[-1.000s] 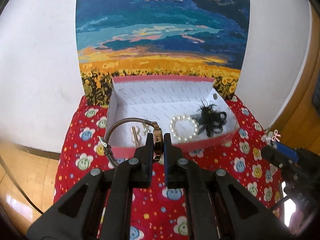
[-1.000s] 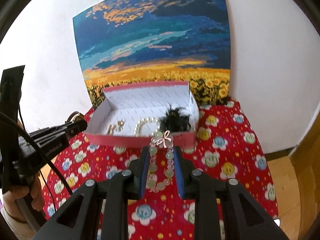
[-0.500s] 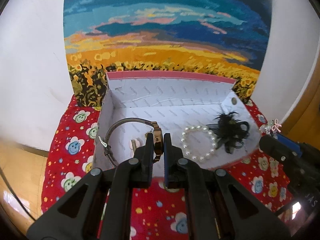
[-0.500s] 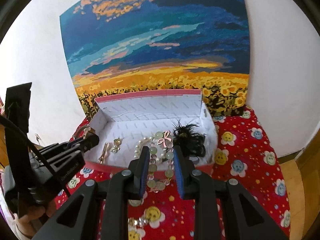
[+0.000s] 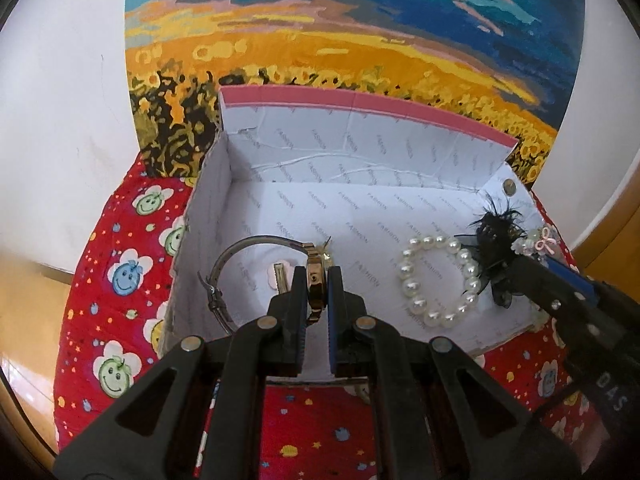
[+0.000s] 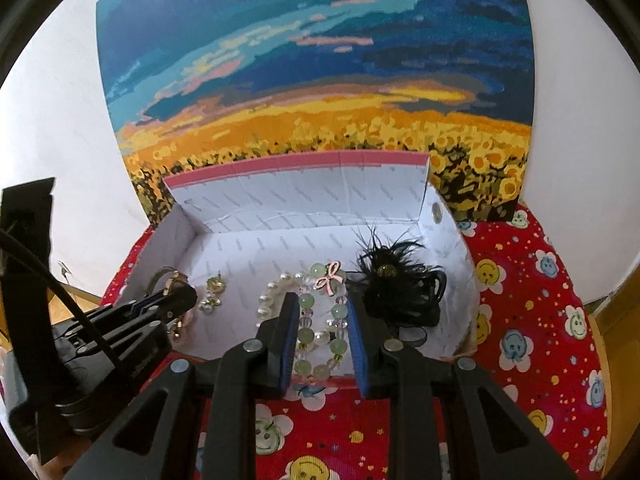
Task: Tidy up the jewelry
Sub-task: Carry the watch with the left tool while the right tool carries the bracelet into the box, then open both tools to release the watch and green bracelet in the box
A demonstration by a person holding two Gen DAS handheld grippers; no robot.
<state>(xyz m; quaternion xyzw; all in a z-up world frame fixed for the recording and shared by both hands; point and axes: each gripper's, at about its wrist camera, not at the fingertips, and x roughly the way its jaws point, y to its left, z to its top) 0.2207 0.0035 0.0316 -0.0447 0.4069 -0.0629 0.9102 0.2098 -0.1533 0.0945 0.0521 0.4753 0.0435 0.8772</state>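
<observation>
A pink box with a white lining [image 5: 348, 152] [image 6: 304, 196] stands open on a red cloth. My left gripper [image 5: 317, 276] is shut on a gold wristwatch [image 5: 314, 280] and holds it over the box's left end; its band [image 5: 240, 252] loops to the left. My right gripper [image 6: 322, 304] is shut on a green bead bracelet with a pink bow [image 6: 320, 312] and holds it over the box's front middle. Inside the box lie a pearl bracelet [image 5: 436, 276], a black feather hair piece [image 5: 496, 240] [image 6: 400, 284], a hair clip [image 5: 280, 276] and earrings [image 6: 212, 292].
The red smiley-flower cloth [image 5: 128, 272] [image 6: 532, 320] covers the surface under the box. A sunset and sunflower painting [image 5: 340, 40] leans on the white wall behind it. A wooden floor [image 5: 24, 308] shows at the far left.
Both grippers have moved forward with their jewelry, from in front of the box to over its inside. Both stay shut on their pieces.
</observation>
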